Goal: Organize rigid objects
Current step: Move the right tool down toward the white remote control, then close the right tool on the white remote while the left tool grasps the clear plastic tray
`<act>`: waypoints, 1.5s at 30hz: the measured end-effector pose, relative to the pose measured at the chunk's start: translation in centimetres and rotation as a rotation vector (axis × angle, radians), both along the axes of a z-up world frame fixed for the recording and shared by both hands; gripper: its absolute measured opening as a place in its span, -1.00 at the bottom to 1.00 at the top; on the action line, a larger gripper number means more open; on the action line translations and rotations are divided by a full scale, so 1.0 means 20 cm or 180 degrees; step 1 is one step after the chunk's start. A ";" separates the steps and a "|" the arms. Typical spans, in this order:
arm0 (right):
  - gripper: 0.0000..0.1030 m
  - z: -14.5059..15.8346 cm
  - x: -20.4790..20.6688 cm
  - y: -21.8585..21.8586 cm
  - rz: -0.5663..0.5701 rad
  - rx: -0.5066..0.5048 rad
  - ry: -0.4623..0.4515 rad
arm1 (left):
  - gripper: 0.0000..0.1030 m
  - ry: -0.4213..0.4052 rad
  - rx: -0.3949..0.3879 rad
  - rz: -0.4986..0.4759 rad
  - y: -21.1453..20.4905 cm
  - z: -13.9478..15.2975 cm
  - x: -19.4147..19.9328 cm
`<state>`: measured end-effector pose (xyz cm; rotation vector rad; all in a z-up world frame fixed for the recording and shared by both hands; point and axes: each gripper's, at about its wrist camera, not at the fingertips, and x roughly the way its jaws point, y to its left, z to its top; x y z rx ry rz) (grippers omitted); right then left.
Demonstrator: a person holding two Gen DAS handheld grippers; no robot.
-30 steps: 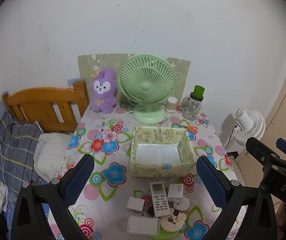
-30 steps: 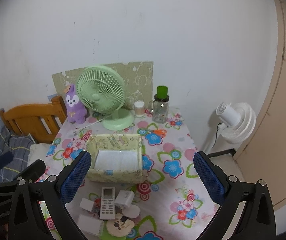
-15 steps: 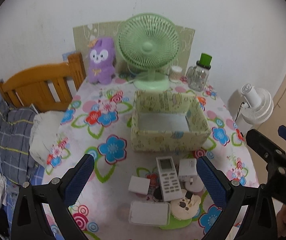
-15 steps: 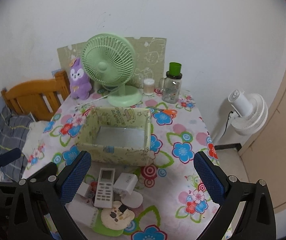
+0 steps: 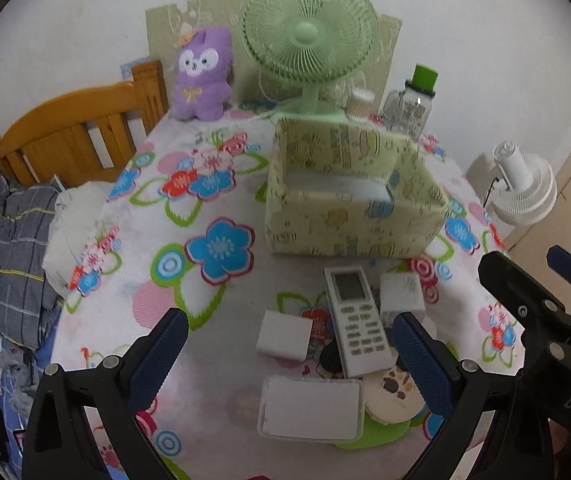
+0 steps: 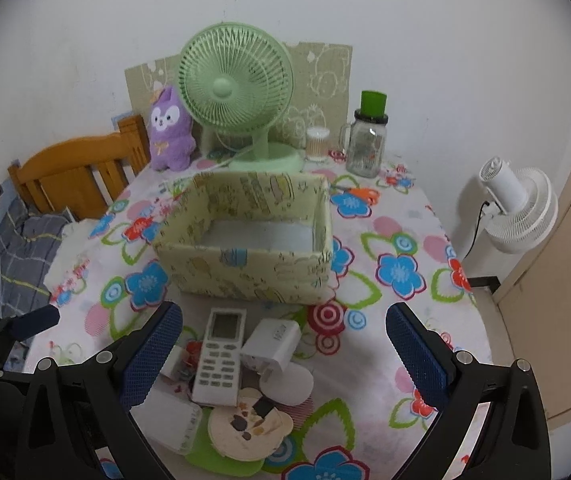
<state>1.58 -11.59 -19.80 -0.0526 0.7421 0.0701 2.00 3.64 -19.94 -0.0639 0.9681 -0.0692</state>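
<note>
A pale yellow patterned box [image 5: 349, 232] [image 6: 245, 272] stands open and empty on the floral tablecloth. In front of it lies a cluster: a white remote control [image 5: 355, 316] [image 6: 221, 356], a white charger cube [image 5: 401, 292] [image 6: 271, 344], a small white block [image 5: 284, 335], a flat white case [image 5: 311, 408] [image 6: 165, 420] and a round cream compact [image 5: 393, 394] [image 6: 249, 426] on a green pad. My left gripper [image 5: 289, 348] hovers open above the cluster. Open too, my right gripper [image 6: 285, 344] hangs over the charger and remote. Neither holds anything.
At the table's back stand a green desk fan [image 6: 235, 92], a purple plush toy [image 6: 169, 130], a small cup [image 6: 317, 144] and a green-lidded glass jar [image 6: 367, 140]. Orange scissors [image 6: 359, 194] lie behind the box. A wooden bed frame [image 5: 73, 132] is left, a white floor fan [image 6: 517, 204] right.
Both grippers have come down and forward toward the table, so the box and the cluster of small objects appear larger and closer. Both stay open and empty.
</note>
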 end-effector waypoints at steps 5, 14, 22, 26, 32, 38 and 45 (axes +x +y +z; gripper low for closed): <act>0.99 -0.11 0.01 0.02 0.0002 -0.0203 0.0027 | 0.99 0.0095 0.0036 -0.0101 -0.03 -0.12 0.01; 0.93 -0.26 0.03 -0.01 -0.0087 -0.0048 0.0175 | 0.99 0.0135 0.0036 -0.0112 -0.06 -0.24 0.00; 0.93 -0.36 0.00 0.01 -0.0118 -0.0169 0.0183 | 0.99 0.0269 0.0068 -0.0162 -0.08 -0.37 -0.02; 0.93 -0.40 -0.01 0.03 -0.0075 -0.0117 0.0258 | 0.99 0.0362 0.0013 -0.0188 -0.09 -0.42 -0.04; 0.93 -0.46 -0.01 0.06 -0.0056 -0.0123 0.0322 | 0.91 0.0454 -0.0011 -0.0152 -0.09 -0.48 -0.05; 0.93 -0.50 -0.01 0.06 -0.0078 -0.0097 0.0361 | 0.74 0.0547 -0.0078 -0.0160 -0.08 -0.52 -0.06; 0.79 -0.52 0.00 0.13 0.0004 -0.0075 0.0448 | 0.73 0.0570 -0.0024 -0.0241 -0.07 -0.51 -0.05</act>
